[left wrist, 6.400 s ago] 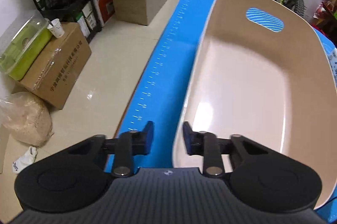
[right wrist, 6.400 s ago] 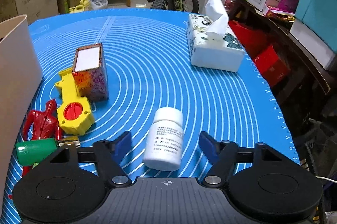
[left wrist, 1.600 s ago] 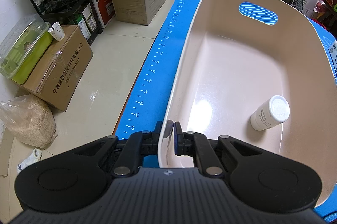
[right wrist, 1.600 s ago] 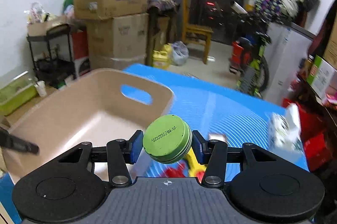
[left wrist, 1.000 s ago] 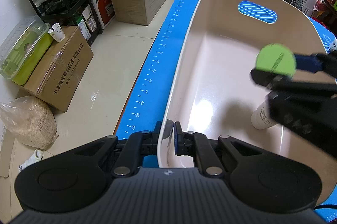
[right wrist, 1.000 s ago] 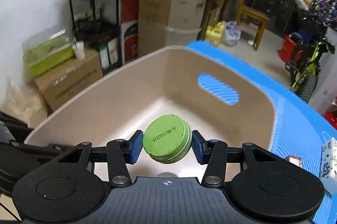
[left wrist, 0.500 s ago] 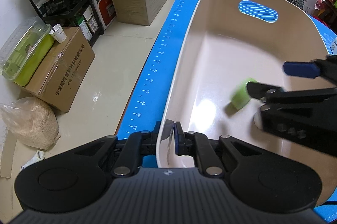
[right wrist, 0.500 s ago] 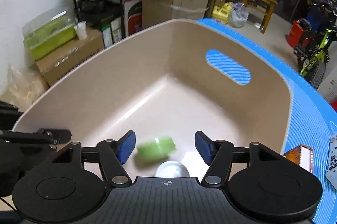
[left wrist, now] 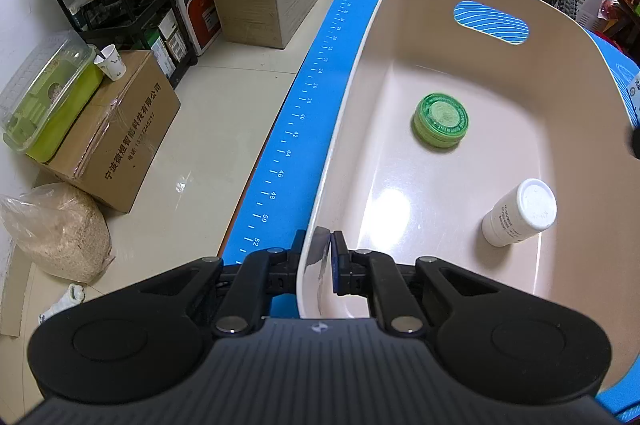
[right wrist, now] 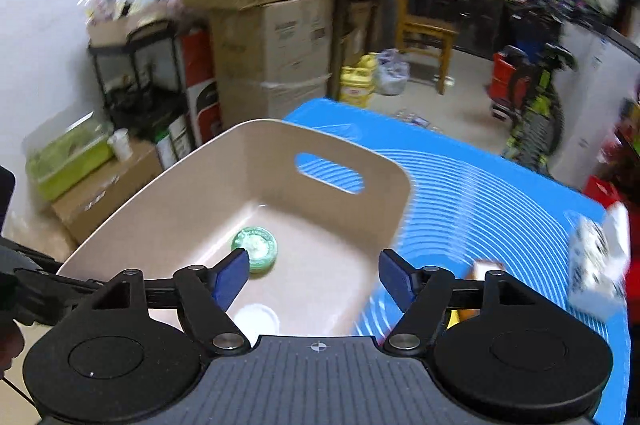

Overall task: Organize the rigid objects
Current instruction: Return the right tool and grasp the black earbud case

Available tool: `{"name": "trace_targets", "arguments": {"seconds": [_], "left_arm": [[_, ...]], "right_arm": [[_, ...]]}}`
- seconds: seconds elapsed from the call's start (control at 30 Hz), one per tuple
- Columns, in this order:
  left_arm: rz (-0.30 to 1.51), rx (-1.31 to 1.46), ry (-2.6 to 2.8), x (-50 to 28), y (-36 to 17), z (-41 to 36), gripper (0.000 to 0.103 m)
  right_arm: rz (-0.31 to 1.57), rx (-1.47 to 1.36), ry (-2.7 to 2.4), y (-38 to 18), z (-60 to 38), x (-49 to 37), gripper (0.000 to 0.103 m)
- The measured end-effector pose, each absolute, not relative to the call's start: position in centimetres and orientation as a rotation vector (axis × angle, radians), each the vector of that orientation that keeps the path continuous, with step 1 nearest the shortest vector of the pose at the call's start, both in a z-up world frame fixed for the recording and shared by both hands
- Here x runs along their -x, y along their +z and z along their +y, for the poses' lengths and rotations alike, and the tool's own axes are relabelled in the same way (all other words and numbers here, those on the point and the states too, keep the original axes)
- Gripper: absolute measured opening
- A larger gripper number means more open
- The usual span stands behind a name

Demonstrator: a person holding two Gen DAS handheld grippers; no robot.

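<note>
The green tin lay flat on the floor of the beige tub, lid up, no longer between the right gripper's pads as a second before. The white bottle lay tilted nearby, cap toward the near wall. The left gripper was clamped on the tub's rim.

In the right wrist view, the right gripper had just been opening and stood empty above the tin.

The blue mat carries a white ruler scale along its edge, readable from 36 up to 52 in even steps. The brown carton on the floor bears a line of Chinese characters and a phone number, partly legible as 1377245217.
</note>
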State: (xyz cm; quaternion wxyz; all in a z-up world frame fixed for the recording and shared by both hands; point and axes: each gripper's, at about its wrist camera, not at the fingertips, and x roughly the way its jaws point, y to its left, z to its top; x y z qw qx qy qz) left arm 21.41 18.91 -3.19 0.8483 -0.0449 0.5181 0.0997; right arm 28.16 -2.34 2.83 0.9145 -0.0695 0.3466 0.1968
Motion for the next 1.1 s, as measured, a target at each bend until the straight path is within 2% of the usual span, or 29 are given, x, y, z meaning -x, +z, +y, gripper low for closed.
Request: {"name": "trace_targets", "arguments": {"seconds": [0.33,0.63,0.83,1.03,1.1], "left_arm": [[1.092,0.098,0.210,-21.4,-3.1,19.0,0.013],[1.092,0.097,0.210,-21.4,-3.2,19.0,0.014],[1.092,0.099,0.210,-21.4,-3.2,19.0,0.014],[1.092,0.098,0.210,-21.4,-3.2,19.0,0.014],[1.092,0.098,0.210,-21.4,-3.2,19.0,0.014]], "right_arm": [[0.830,0.120,0.237,-1.4,-9.9,-25.7,0.081],[0.957,0.141,0.236,-7.3,-10.4,-24.0,0.081],[0.992,0.129,0.260,-9.0,-10.2,-23.8,0.081],[1.010,0.094,0.276,-9.7,-10.3,-23.9,0.072],[1.013,0.079,0.295,-9.9,-10.3,-23.8,0.063]]}}
